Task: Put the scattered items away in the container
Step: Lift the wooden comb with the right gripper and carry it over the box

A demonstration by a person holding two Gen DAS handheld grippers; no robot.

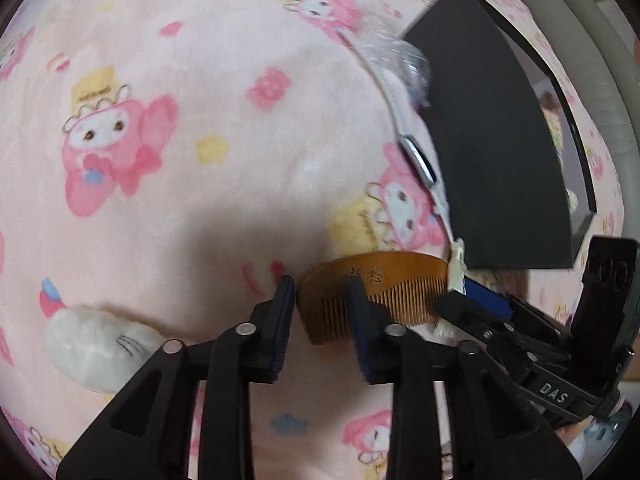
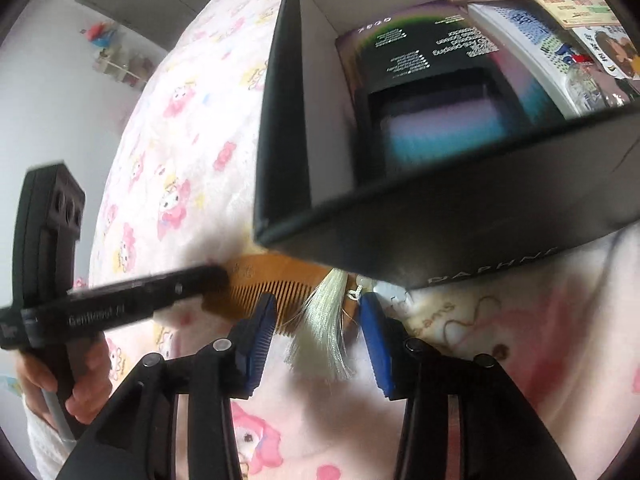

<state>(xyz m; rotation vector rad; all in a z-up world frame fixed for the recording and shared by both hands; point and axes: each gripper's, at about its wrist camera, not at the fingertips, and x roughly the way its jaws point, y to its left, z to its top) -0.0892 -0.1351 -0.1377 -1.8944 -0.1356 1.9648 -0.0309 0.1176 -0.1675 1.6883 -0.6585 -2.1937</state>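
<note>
A pink cartoon-print blanket covered the bed. On it sat an open black box, holding a dark printed package and booklets. Just beside the box's near wall lay a wooden comb with a pale tassel. The left hand-held gripper stood partly open, one pad over the comb's end, not pinching it. The right hand-held gripper stood partly open around the tassel. A white plush toy lay well apart.
</note>
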